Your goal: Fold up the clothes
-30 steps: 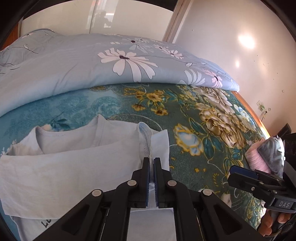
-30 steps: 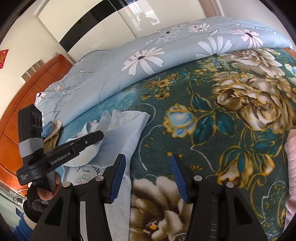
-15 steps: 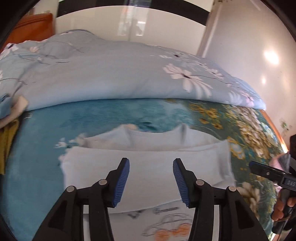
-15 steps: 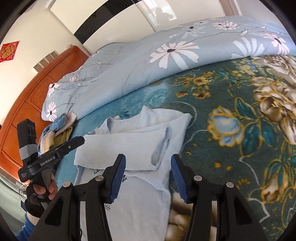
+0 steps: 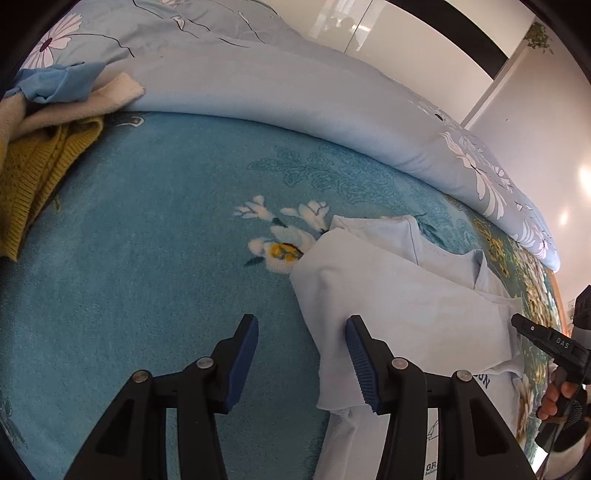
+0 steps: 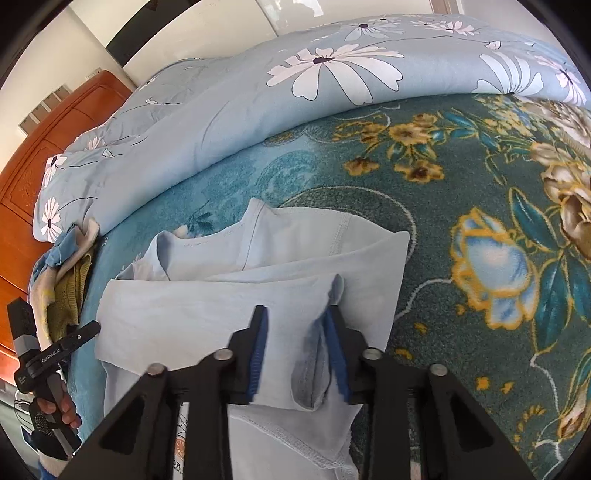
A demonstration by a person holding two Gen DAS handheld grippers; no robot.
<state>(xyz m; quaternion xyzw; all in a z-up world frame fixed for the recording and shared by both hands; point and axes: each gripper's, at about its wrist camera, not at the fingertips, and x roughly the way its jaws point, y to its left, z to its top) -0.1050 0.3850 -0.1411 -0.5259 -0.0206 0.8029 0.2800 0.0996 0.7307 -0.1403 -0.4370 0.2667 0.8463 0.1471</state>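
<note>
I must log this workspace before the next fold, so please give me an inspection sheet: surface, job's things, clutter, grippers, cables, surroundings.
Surface: bed under a teal flowered blanket, flat where the work is.
Job's things: pale blue shirt lies on the blanket, both sleeves folded across the chest, print partly hidden.
Clutter: pile of clothes (yellow knit, cream, blue) at the left edge; rolled duvet behind the shirt.
Grippers: left gripper open, over the shirt's left edge, holding nothing; right gripper open, its fingers on either side of the folded sleeve end, not closed on it.
Cables: nothing clearly seen.
Surroundings: wooden headboard, white walls, glossy wardrobe doors.
</note>
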